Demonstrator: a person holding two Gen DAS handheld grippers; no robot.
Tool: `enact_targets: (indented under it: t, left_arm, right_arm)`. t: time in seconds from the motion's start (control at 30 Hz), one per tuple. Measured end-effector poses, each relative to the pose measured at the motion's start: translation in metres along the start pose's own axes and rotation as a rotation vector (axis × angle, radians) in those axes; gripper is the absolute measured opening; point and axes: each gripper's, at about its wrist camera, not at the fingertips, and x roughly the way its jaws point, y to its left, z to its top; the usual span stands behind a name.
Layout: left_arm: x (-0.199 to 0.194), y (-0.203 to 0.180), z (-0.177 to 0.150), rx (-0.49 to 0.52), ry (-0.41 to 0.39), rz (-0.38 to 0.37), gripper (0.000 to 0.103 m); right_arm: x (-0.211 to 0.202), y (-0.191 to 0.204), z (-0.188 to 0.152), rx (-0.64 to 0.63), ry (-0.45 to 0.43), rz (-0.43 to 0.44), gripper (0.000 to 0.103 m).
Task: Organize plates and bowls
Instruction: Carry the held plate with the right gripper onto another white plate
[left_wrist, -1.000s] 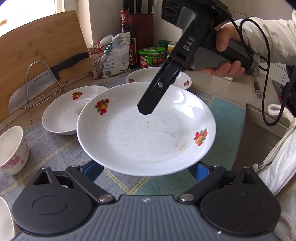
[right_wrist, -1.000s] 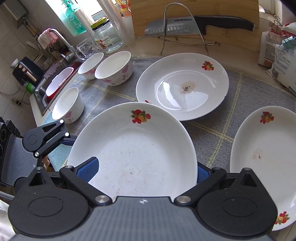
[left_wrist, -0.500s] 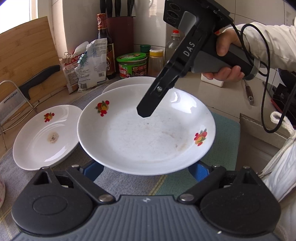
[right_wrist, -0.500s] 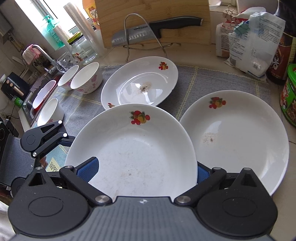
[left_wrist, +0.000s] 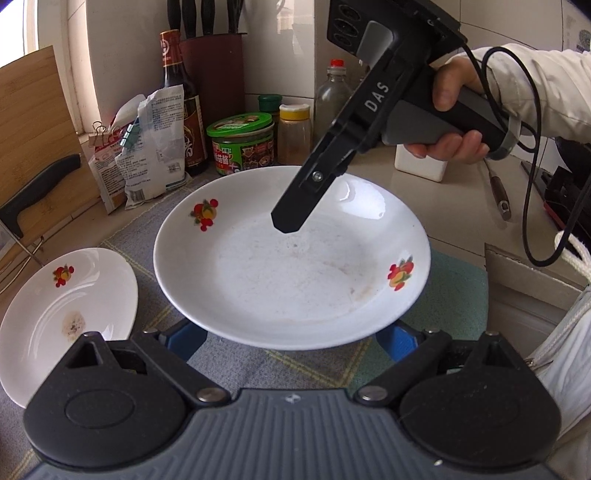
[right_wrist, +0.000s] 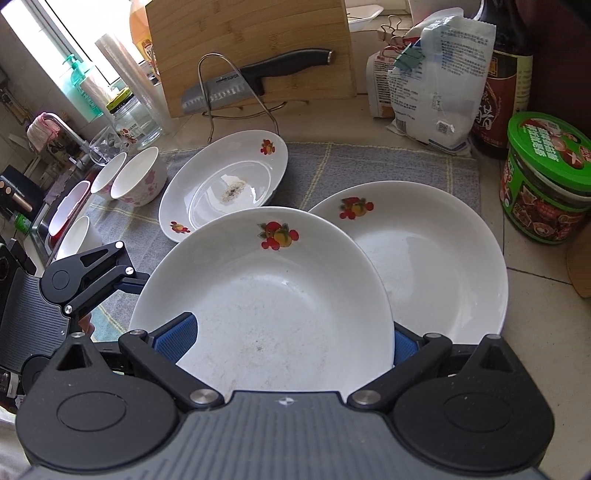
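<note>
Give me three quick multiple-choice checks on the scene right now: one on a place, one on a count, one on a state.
1. Where does the stained plate lie?
A) on the grey mat, next to the bowls
B) in the sink
C) on the cutting board

2. How many fruit-pattern plates show in the right wrist view?
A) two
B) three
C) five

3. What state is the held plate in?
A) flat on the mat
B) lifted, with both grippers at its rim
C) broken in pieces

Answers:
1 A: it sits on the mat beside the bowls.
2 B: the stained plate, the held plate and a third plate.
3 B: the right gripper and the left gripper each straddle its rim, and it hangs clear of the mat.
</note>
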Motion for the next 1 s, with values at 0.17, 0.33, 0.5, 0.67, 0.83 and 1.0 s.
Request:
enact_targets:
  t: [0.17,0.33,0.5,0.67,0.83,1.0]
  left_arm:
    - [0.013,-0.001,0.009,-0.004,0.003,-0.006,0.097]
    - [0.025,0.002,0.016,-0.01,0.011,-0.005,0.097]
    - [0.035,0.004,0.021,-0.015,0.016,-0.001,0.097]
    - [0.043,0.007,0.024,-0.019,0.025,0.002,0.097]
    - [0.048,0.01,0.026,-0.036,0.029,0.005,0.097]
    - [0.052,0.013,0.029,-0.049,0.032,0.012,0.097]
  right_arm:
    - [-0.001,-0.014,0.002,0.008,-0.002,-0.005,0.103]
    - [-0.002,-0.028,0.005,0.012,-0.007,-0.005,0.103]
    - [0.0,-0.039,0.009,0.016,-0.009,-0.002,0.103]
    - [0.004,-0.048,0.01,0.022,-0.009,0.002,0.103]
    - [0.006,-0.054,0.012,0.018,-0.012,0.002,0.103]
    - [0.007,-0.059,0.015,0.018,-0.018,0.006,0.103]
